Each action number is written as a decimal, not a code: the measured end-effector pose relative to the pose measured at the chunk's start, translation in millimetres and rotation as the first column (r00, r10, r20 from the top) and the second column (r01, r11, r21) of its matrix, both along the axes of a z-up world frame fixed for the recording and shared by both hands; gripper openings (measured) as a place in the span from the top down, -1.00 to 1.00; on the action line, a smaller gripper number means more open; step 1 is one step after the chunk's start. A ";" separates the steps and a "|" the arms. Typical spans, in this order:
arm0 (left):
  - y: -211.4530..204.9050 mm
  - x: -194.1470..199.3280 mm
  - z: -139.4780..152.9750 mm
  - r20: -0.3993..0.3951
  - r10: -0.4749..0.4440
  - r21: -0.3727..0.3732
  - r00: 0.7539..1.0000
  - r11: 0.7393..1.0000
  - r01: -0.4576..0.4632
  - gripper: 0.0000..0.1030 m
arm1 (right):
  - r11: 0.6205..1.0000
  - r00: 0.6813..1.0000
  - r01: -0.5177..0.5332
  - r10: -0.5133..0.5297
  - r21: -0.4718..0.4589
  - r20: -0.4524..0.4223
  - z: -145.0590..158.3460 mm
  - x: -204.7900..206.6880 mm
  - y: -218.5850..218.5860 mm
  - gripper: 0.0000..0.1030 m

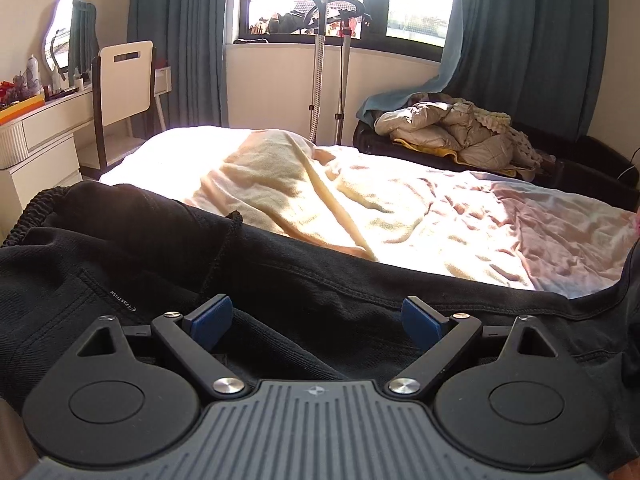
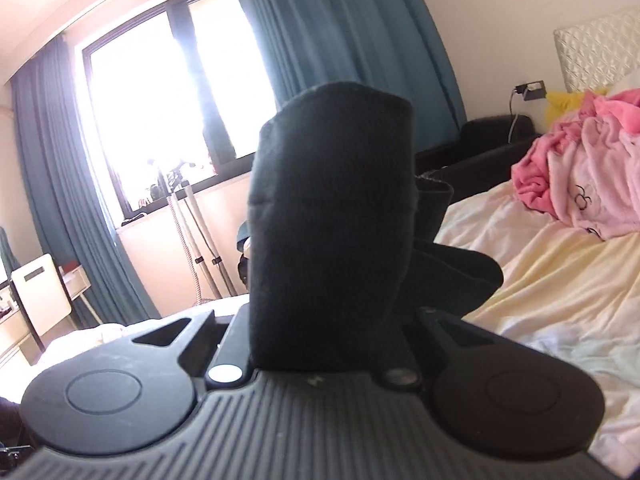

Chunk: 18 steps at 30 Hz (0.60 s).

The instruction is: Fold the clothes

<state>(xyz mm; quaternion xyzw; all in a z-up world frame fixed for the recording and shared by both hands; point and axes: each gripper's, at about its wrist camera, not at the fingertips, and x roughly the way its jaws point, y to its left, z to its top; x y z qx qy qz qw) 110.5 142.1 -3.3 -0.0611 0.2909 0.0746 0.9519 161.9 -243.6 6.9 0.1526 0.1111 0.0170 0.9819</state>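
Black trousers (image 1: 120, 264) with an elastic waistband lie spread across the near edge of the bed (image 1: 400, 216). My left gripper (image 1: 318, 320) is open, its blue pads (image 1: 210, 318) wide apart just above the black fabric, holding nothing. In the right wrist view, my right gripper (image 2: 320, 344) is shut on a thick fold of the black trousers (image 2: 332, 220), which stands up between the fingers and hides the fingertips. This fold is lifted above the bed (image 2: 540, 280).
A cream sheet covers the bed. A pink blanket pile (image 2: 588, 176) lies near the headboard. A garment steamer stand (image 1: 328, 68) is by the window. A sofa with a quilted jacket (image 1: 452, 132) is at right; a desk and chair (image 1: 124, 80) at left.
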 end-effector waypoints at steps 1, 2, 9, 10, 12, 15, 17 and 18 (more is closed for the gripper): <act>2.8 -1.3 2.2 0.009 -0.001 -0.019 1.000 1.000 0.002 -0.81 | 0.999 0.999 -0.035 0.036 -0.035 0.006 3.1 2.6 22.7 0.72; 5.3 -1.7 3.7 0.013 0.003 -0.020 1.000 1.000 -0.002 -0.81 | 0.995 0.998 -0.066 0.067 -0.077 0.016 4.9 4.0 44.3 0.72; 47.9 -5.6 8.9 0.037 0.080 -0.033 0.996 0.996 -0.078 -0.81 | 0.895 0.958 -0.272 0.287 -0.353 -0.011 -23.8 -6.2 196.6 0.75; 57.0 -6.3 7.7 0.034 0.108 -0.035 0.994 0.994 -0.106 -0.81 | 0.884 0.950 -0.303 0.310 -0.357 -0.039 -34.3 -7.9 209.5 0.75; 75.9 -10.3 4.3 0.029 0.151 -0.076 0.988 0.986 -0.149 -0.81 | 0.858 0.934 -0.357 0.331 -0.370 -0.132 -67.7 -9.2 233.4 0.74; 94.8 -14.3 1.3 0.022 0.175 -0.127 0.984 0.977 -0.171 -0.81 | 0.801 0.909 -0.417 0.364 -0.430 -0.203 -107.2 -24.9 262.0 0.73; 99.6 -14.8 0.3 0.023 0.183 -0.133 0.983 0.975 -0.178 -0.81 | 0.779 0.905 -0.424 0.376 -0.462 -0.197 -115.8 -35.8 267.7 0.73; 99.5 -14.3 -0.2 0.021 0.181 -0.132 0.983 0.975 -0.176 -0.81 | 0.772 0.905 -0.423 0.379 -0.475 -0.192 -116.8 -40.6 270.0 0.73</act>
